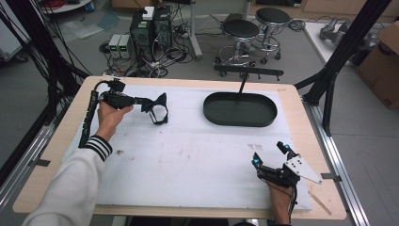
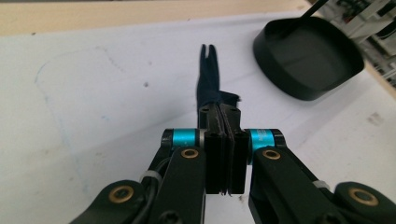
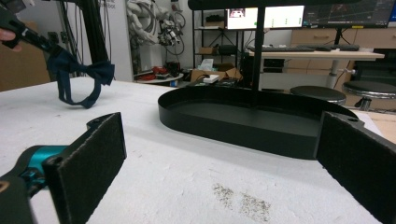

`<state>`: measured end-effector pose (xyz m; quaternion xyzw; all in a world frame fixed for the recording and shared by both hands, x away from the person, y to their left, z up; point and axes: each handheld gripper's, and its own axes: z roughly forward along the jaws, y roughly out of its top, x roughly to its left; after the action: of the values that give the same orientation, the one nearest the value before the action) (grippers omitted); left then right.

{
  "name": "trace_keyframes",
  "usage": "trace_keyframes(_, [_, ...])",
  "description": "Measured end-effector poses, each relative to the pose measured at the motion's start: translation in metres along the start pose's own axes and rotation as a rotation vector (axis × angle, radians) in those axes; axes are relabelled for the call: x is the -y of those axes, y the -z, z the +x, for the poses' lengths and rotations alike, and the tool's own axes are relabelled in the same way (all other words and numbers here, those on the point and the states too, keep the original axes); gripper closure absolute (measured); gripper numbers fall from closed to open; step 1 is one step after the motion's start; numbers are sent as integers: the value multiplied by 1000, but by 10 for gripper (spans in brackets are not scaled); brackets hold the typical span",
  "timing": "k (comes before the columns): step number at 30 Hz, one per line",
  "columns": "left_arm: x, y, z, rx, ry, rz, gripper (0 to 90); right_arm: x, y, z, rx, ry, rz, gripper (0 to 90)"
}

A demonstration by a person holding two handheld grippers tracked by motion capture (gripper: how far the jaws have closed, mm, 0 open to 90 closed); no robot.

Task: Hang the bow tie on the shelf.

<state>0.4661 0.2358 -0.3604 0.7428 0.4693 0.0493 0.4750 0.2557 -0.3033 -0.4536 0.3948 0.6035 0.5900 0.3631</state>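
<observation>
while clamped in left tool (image 1: 139, 100), bow tie (image 1: 156, 107) hangs beyond tips.

A black oval tray (image 1: 240, 109) sits on the white table (image 1: 188, 155); stools (image 1: 241, 29) stand beyond.

Left tool (image 2: 226, 128) clamped — right tool (image 3: 219, 154) agape

Black tongs (image 2: 225, 140), teal collars, brass screws; white striped-cuff sleeve (image 1: 70, 183).
</observation>
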Motion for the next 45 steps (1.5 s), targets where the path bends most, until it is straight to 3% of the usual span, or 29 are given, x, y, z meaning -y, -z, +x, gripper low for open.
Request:
trace_keyframes(12, [-22,3,-31,49,-86,-55,883,0,0,0,1,-1,-1,12])
trace_keyframes(26, [-43,-10,-77,127,-209,-68,883,0,0,0,0,-7,1,12])
trace_keyframes(40, [-56,-27,-105,189,-231,-74,883,0,0,-1,3,-6,-3,12])
trace_keyframes(45, [-62,-33,-121,225,-253,-71,884,0,-1,-1,3,-7,-10,12])
